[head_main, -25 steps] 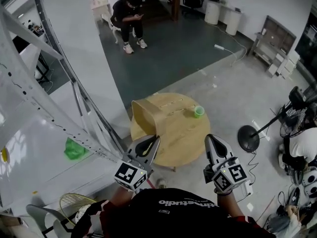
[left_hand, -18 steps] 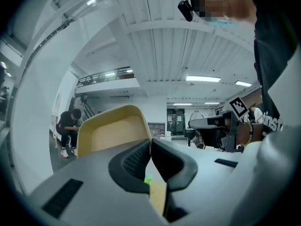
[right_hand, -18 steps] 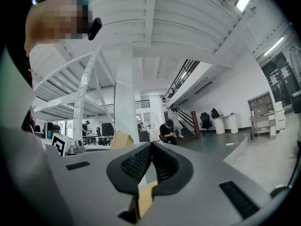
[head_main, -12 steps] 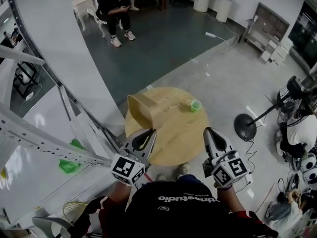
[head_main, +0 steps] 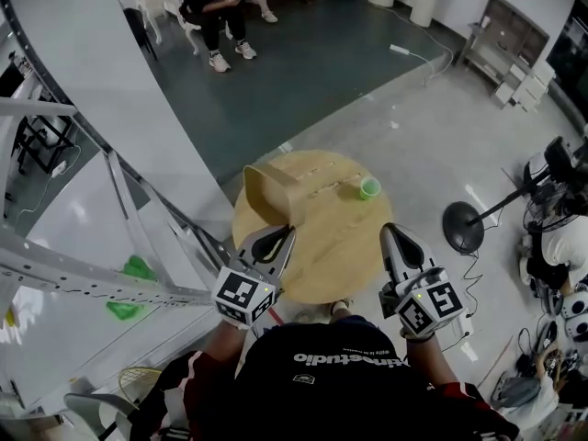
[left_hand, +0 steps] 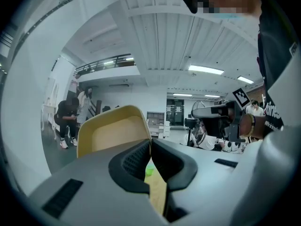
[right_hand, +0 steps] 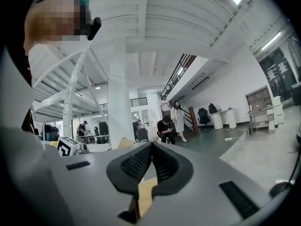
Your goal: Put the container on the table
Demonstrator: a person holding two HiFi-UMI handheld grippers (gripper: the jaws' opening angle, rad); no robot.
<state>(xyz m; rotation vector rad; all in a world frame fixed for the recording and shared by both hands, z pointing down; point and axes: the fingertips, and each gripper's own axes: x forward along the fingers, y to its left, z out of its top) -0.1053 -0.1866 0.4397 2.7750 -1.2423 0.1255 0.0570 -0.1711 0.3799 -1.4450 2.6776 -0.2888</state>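
A tan open-topped container point(head_main: 267, 191) stands at the far left edge of the round wooden table point(head_main: 317, 246); a small green cup point(head_main: 369, 187) sits at the table's far right. My left gripper point(head_main: 280, 238) hovers over the table's near left, shut and empty, just short of the container. In the left gripper view the container point(left_hand: 110, 132) rises right behind the closed left gripper point(left_hand: 150, 147), and the green cup point(left_hand: 149, 170) shows below. My right gripper point(head_main: 390, 237), shut and empty, hangs over the near right edge. In the right gripper view, that gripper point(right_hand: 151, 149) is closed with nothing between its pads.
A white metal truss point(head_main: 110, 274) slants along the left, with a green object point(head_main: 129, 288) under it. A black round stand base point(head_main: 462, 231) sits on the floor right of the table. People sit far back point(head_main: 216, 7), and another person crouches at the right edge point(head_main: 560, 246).
Both grippers have moved forward and down over the table's near edge. The table and container now lie closer under them. Both stay shut.
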